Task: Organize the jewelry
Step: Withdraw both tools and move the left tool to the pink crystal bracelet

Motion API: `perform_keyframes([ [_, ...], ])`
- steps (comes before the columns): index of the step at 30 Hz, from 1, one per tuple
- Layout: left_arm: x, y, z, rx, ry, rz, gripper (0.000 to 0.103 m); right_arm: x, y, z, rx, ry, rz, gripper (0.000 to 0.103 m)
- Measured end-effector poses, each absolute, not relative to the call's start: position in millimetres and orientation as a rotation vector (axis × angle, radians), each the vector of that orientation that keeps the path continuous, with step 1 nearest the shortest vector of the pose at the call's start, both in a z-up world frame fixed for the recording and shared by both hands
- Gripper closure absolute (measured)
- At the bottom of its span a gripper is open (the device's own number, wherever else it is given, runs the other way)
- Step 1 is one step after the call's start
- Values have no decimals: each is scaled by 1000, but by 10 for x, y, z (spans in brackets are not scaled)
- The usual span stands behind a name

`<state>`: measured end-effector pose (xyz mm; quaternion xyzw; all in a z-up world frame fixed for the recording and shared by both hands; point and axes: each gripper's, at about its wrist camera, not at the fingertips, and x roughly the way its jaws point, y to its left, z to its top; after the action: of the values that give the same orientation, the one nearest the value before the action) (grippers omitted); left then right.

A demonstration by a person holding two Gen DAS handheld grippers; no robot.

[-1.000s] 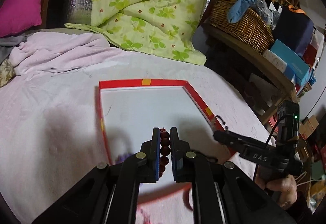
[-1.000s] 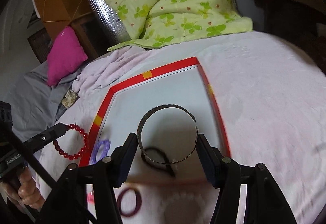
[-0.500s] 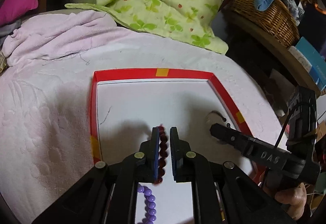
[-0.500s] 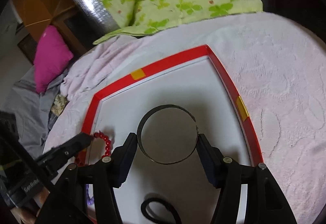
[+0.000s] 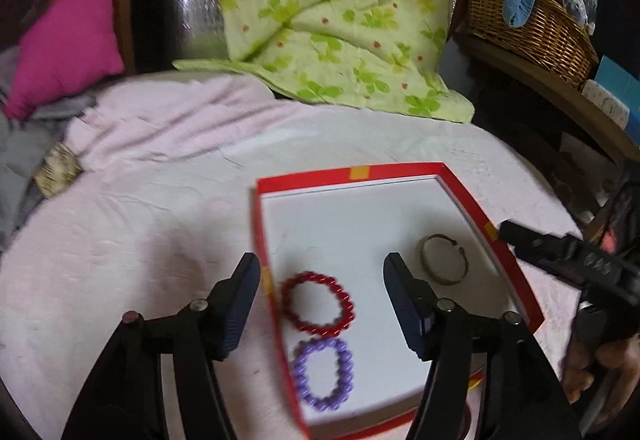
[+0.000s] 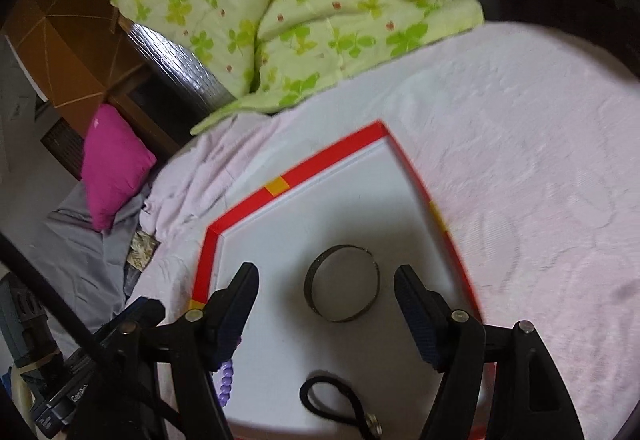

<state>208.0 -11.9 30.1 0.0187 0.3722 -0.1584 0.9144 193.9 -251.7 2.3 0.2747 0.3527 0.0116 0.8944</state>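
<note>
A red-rimmed tray (image 5: 400, 171) with a white floor lies on the pink cloth; it also shows in the right wrist view (image 6: 296, 171). In it lie a red bead bracelet (image 5: 317, 307), a purple bead bracelet (image 5: 323, 374) and a dark metal bangle (image 5: 443, 264). The bangle (image 6: 341, 283) lies flat in front of my right gripper (image 6: 325, 300), which is open and empty above it. My left gripper (image 5: 322, 290) is open and empty over the red bracelet. A black cord loop (image 6: 334, 402) lies near the tray's front. Purple beads (image 6: 226, 380) peek out beside the right gripper's left finger.
A green flowered quilt (image 5: 332, 11) and a pink pillow (image 5: 60, 47) lie at the back. A wicker basket (image 5: 528, 19) stands on a shelf at the right. The right gripper's body (image 5: 576, 264) shows at the right of the left wrist view.
My left gripper opened and let the red bracelet drop into the tray. My right gripper opened and released the bangle onto the tray floor. Both grippers drew back.
</note>
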Motion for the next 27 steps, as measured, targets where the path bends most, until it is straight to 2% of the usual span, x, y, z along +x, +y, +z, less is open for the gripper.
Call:
perform_keyframes([
  [2,1961,-66,339,62,754,-298,33,1809,-2546,102,576,715,21,29],
  [9,1595,224,247,125,760,-204,33,1305,-2642,217,600,698,29,29],
  [22,714,868,-180,85,894,-136,33,298,-2697,41,704,728,59,32],
  [27,501,718,-287,125,926,-215,33,203,-2558,-129,728,795,107,48],
])
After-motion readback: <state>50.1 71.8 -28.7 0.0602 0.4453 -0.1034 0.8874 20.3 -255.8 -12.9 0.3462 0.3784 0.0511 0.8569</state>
